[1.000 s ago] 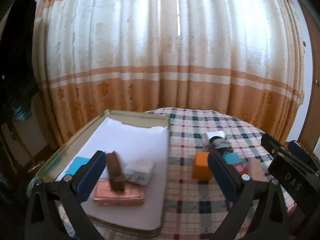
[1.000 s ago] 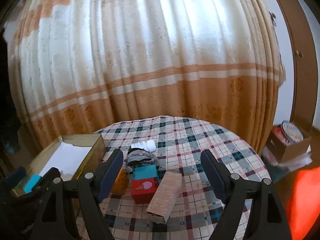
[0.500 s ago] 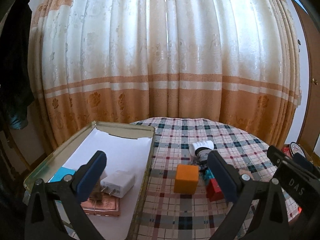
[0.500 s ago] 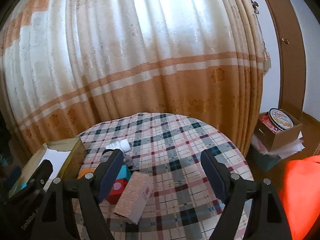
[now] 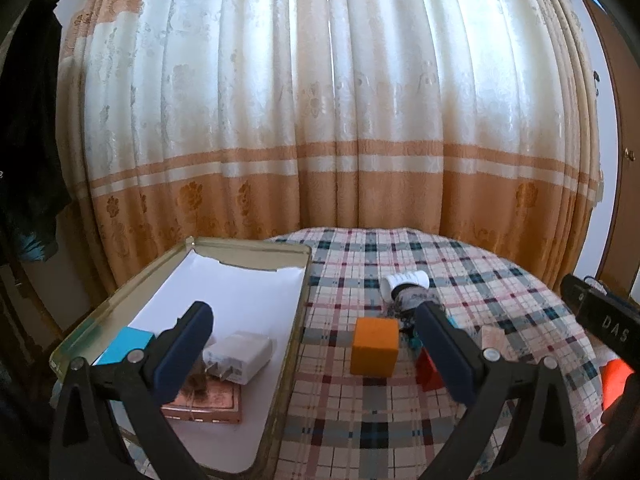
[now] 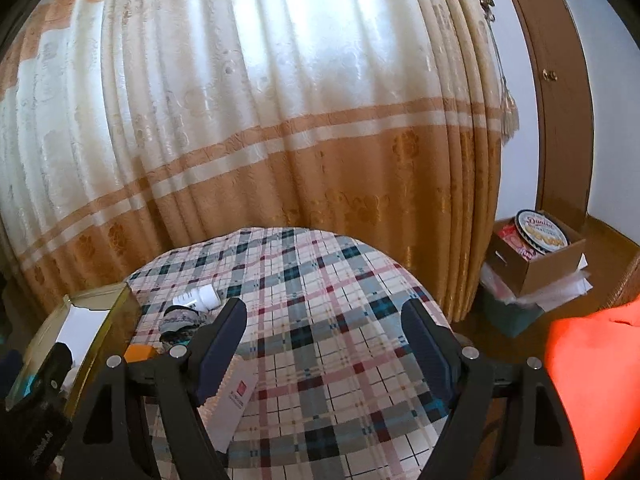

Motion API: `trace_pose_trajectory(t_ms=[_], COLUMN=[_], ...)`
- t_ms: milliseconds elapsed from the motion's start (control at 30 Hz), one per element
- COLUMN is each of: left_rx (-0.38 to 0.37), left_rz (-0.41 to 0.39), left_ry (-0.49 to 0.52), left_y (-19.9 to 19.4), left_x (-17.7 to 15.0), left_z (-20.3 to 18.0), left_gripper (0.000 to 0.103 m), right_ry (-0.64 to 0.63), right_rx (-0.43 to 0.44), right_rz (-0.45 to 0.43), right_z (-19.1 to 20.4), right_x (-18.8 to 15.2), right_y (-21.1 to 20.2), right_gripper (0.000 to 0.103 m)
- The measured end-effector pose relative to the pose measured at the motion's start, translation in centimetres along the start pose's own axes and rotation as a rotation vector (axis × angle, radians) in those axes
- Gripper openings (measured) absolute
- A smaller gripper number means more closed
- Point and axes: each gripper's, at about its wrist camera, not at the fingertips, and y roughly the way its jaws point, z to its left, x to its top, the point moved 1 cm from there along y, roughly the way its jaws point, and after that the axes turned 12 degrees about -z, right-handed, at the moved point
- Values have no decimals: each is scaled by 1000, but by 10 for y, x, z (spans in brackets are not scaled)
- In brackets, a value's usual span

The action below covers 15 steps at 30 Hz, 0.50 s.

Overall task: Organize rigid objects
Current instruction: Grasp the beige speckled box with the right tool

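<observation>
The right gripper (image 6: 324, 344) has swung right, away from the orange cube (image 5: 375, 346), now at its left.

Daylight glows through the curtain (image 5: 328, 120), backlighting both views and washing out its upper folds, while fisheye bending and dark vignetting crowd the corners.
</observation>
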Motion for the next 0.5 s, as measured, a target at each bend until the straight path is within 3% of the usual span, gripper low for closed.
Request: trace_pose_trajectory(t_ms=[167,333,500], left_rx=[7,-4,21], left_rz=[22,19,53], left_ry=[-1,28,5], left_y=[-1,-8,-14], left_x=[-1,-2,-3], left_z=[2,-4,4], left_gripper=[102,102,102], right_ry=[-16,-24,-37], right_rx=[53,145,229], right_rz=[61,190,264], right_z=[7,21,38], right_x=[-5,-20,-32], right_y=[6,16,19], right_gripper=[82,82,82])
